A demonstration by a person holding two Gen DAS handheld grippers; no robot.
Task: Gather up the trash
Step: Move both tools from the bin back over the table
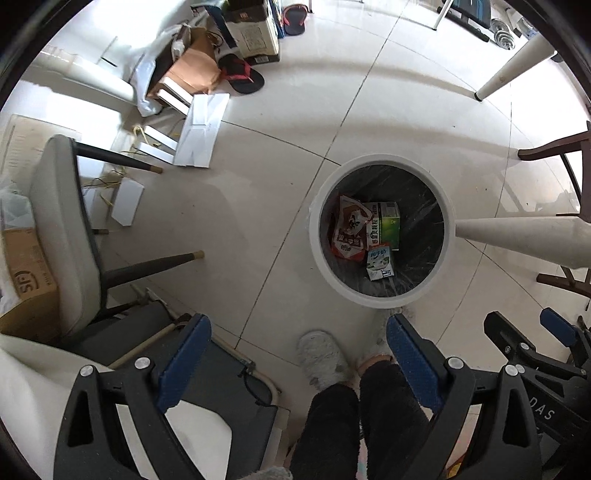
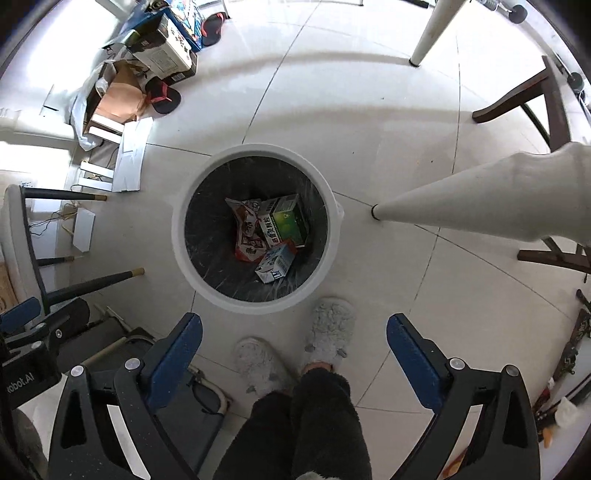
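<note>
A round white trash bin (image 1: 448, 218) (image 2: 328, 254) with a black liner stands on the tiled floor below both grippers. Inside lie a red snack wrapper (image 1: 349, 227) (image 2: 247, 230), a green carton (image 1: 389, 221) (image 2: 290, 219) and a small blue-and-white milk carton (image 1: 380, 264) (image 2: 276, 263). My left gripper (image 1: 299, 334) points straight down, open, with nothing between its blue pads (image 1: 184, 362). My right gripper (image 2: 294, 332) hangs open just short of the bin's near rim, also holding nothing. In the left wrist view the right gripper (image 1: 554, 332) shows at the lower right.
A person's legs in dark trousers and grey fluffy slippers (image 2: 328, 328) stand near the bin. White table legs (image 2: 461, 199) slant in from the right. A grey chair (image 1: 62, 229) with dark legs stands left. Cardboard boxes (image 1: 253, 33), bags, white paper sheets (image 1: 201, 129) and sandals (image 1: 242, 74) clutter the far left.
</note>
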